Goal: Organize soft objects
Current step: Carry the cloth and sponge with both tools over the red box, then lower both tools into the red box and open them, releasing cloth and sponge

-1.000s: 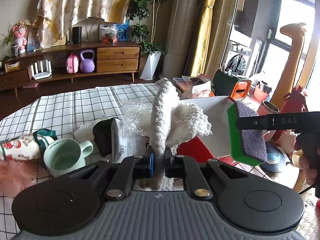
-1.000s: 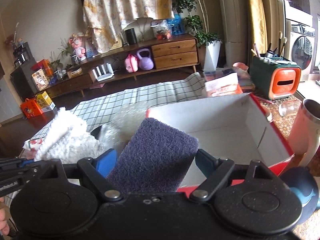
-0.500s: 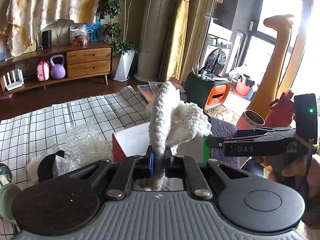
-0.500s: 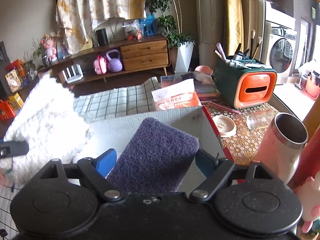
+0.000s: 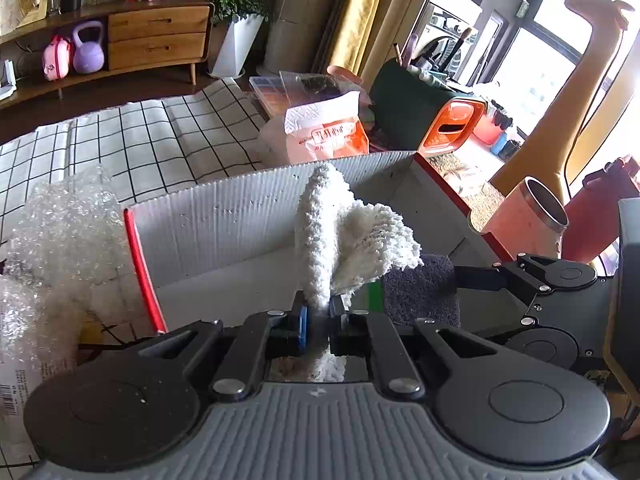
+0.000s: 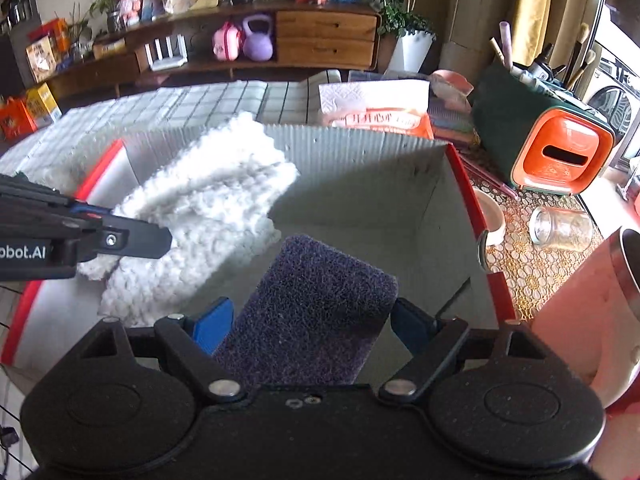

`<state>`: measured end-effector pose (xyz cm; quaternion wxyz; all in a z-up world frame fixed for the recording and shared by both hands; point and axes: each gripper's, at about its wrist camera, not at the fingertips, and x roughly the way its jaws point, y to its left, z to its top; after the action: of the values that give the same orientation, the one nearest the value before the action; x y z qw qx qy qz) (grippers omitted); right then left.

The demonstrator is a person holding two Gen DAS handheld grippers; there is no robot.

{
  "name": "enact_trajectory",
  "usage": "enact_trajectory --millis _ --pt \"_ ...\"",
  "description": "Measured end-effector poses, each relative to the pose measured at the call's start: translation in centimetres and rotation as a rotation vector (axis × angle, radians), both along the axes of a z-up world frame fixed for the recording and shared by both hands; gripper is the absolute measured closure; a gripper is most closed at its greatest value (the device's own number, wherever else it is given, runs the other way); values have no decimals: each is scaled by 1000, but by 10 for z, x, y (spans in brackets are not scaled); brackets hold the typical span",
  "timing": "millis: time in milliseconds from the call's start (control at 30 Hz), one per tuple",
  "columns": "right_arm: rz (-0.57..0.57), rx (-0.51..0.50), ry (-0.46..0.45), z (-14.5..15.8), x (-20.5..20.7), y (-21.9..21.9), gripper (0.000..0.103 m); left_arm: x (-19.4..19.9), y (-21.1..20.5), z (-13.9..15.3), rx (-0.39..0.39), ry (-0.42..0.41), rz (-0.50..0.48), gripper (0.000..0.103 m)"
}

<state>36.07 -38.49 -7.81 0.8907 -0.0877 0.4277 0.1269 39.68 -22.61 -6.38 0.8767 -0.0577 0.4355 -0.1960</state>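
Now over box: upright cloth

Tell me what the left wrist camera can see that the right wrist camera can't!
Only the left wrist view shows the bubble wrap beside the box and the giraffe figure. Only the right wrist view shows the glass jar lying on its side. Both show the left tool pinching the white fluffy cloth, the right tool holding the purple sponge, and the box.
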Motion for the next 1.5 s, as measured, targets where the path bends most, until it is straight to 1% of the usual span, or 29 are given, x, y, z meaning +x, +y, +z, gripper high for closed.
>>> enact_trajectory --millis 67,167,267,367,500,600,733,833,900,933,1033,1100,1133,1167,1233,1333,1433,1500 --pt "6 -5 26 -7 4 -1 18 6 -5 -9 5 24 -6 94" --pt "7 15 28 -6 6 -3 18 14 -9 -19 2 54 -11 94" --pt "18 -39 34 -10 9 -1 17 19 -14 -28 13 84 -21 94" --pt "38 -45 44 -9 11 0 17 21 -17 -35 28 105 -26 94" --pt "63 -117 43 -12 12 7 17 24 -19 -43 35 142 -37 94" --pt "71 -111 50 -12 11 8 12 25 -19 -44 38 161 -37 93" --pt "78 -109 35 -7 8 8 6 26 -23 -46 77 182 -51 93" --pt "80 -105 24 -2 4 7 5 24 -24 -44 89 177 -52 92" --pt "76 -92 21 1 2 4 5 23 -23 -43 86 171 -49 89" --pt "75 -83 20 2 0 2 5 22 -21 -41 80 167 -45 85" --pt "73 -71 11 6 -5 0 5 20 -19 -38 58 158 -46 71" --pt "74 -70 4 10 -10 -1 5 17 -20 -34 62 144 -49 56" --pt "77 -65 1 12 -13 -2 5 15 -19 -31 64 134 -47 44" --pt "80 -57 -4 15 -16 -4 5 13 -18 -28 60 126 -43 42" --pt "73 -35 -15 20 -22 -8 4 8 -16 -20 33 111 -51 41" --pt "64 -7 -33 29 -32 -11 4 -2 -16 -8 50 72 -69 41" --pt "64 23 -44 36 -43 -12 1 -14 -11 3 43 43 -74 39" --pt "64 50 -48 41 -50 -13 1 -22 -7 11 38 26 -74 39"
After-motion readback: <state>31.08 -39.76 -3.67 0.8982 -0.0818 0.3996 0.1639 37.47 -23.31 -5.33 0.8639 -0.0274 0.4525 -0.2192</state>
